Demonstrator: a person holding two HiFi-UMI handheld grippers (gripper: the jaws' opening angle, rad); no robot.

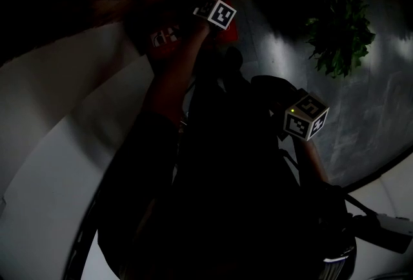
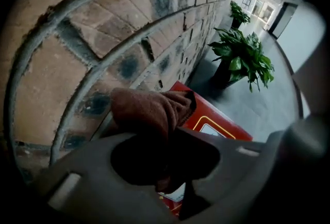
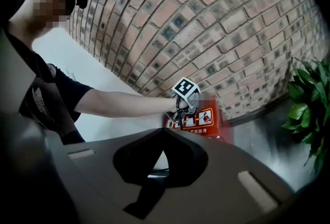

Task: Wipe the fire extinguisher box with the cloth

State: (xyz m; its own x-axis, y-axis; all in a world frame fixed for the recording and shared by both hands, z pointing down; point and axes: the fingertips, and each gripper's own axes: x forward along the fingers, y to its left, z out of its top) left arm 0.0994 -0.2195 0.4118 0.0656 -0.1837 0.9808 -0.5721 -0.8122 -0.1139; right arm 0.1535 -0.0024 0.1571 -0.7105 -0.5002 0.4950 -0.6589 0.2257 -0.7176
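Brick wall point(image 2: 77, 37): upper left and ctr of left gripper view; backdrop across right gripper view.
Floor point(image 2: 268, 99): grey, right side of left gripper view, w/ potted plant point(image 2: 240, 58) at upper right.
Fire extinguisher box point(image 2: 221, 125): red, at foot of wall, lower ctr-right of left gripper view; in right gripper view at ctr, just right of marker cube.
Cloth point(image 2: 149, 107): brown, bunched, ctr of left gripper view, over box's upper left end, close to wall. Contact w/ box surface: cannot tell.
Left gripper point(image 2: 178, 156): jaws clamped on cloth. At top edge of box in right gripper view.
Right gripper point(image 3: 166, 150): jaws together, nothing between; well back from box, aimed at it. Right of ctr in dark head view.

Step in hand (est.): wipe pass at top of box, either starting or under way.

Next move (est.): press cloth flat on red top face, then drag along box length away from wall end. Keep clamp firm so cloth does not slip. Hold right gripper clear.
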